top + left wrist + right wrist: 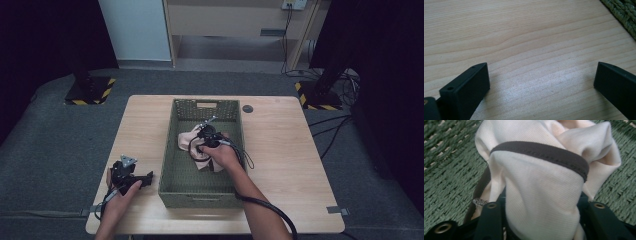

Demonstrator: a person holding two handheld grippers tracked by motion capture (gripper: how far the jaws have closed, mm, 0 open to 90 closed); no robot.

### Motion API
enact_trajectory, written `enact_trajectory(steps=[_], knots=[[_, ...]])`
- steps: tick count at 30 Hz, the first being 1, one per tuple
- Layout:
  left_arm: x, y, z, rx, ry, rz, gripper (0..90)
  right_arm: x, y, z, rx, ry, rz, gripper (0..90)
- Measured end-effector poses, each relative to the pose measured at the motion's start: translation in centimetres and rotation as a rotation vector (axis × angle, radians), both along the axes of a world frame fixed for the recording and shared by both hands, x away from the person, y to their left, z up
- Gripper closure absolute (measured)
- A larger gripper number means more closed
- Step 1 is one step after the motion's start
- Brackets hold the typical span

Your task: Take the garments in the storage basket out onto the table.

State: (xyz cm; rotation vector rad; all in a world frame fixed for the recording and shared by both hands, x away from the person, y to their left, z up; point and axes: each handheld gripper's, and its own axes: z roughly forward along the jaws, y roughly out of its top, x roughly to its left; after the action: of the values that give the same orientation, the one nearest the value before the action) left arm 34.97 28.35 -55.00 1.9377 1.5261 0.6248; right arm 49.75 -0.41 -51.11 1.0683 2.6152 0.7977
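Nearest to us, at the near left of the pale wooden surface point(280, 150), we see the person's left hand point(121, 192) holding the left claw point(145, 178) low over the wood, just left of the green woven basket point(172, 150). In the left gripper view its 2 black jaws stand wide apart with bare wood grain between them and nothing held; a corner of the basket's weave point(624, 15) sits at the upper right of that view. A grey three-cornered plate rides on top of this claw.

Farther in, the person's right hand point(222, 156) reaches over the near wall of the basket and down into it, a black cable trailing back along the forearm. The right claw point(204, 134) is inside the basket, near its middle. In the right gripper view we see its 2 jaws closed around a bunched cream cloth point(541, 195), which fills the gap between them. A dark brown trim band point(544, 152) runs across the cloth, and the green woven floor of the basket lies all around it. In the high view the cloth point(187, 140) shows as a pale pink heap against the basket floor, left of the hand.

Beyond the basket, a small dark round disc point(247, 108) lies on the far part of the surface, just right of the basket's far corner.
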Motion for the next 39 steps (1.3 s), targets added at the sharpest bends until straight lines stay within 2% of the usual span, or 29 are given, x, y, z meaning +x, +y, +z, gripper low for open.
enact_trajectory(steps=[7,18,31,39], knots=[[0.0,0.0,0.0,0.000,0.000,0.000,0.0,-0.4,-0.1,0.6,-0.004,-0.034,0.001,59.1],[0.0,0.0,0.0,0.000,0.000,0.000,0.0,-0.3,-0.3,1.3,-0.005,-0.042,-0.013,59.7],[0.0,0.0,0.0,0.000,0.000,0.000,0.0,0.1,-1.1,4.2,0.014,-0.103,-0.030,60.1],[0.0,0.0,0.0,0.000,0.000,0.000,0.0,0.3,-1.4,4.6,0.007,-0.112,-0.043,60.0]])
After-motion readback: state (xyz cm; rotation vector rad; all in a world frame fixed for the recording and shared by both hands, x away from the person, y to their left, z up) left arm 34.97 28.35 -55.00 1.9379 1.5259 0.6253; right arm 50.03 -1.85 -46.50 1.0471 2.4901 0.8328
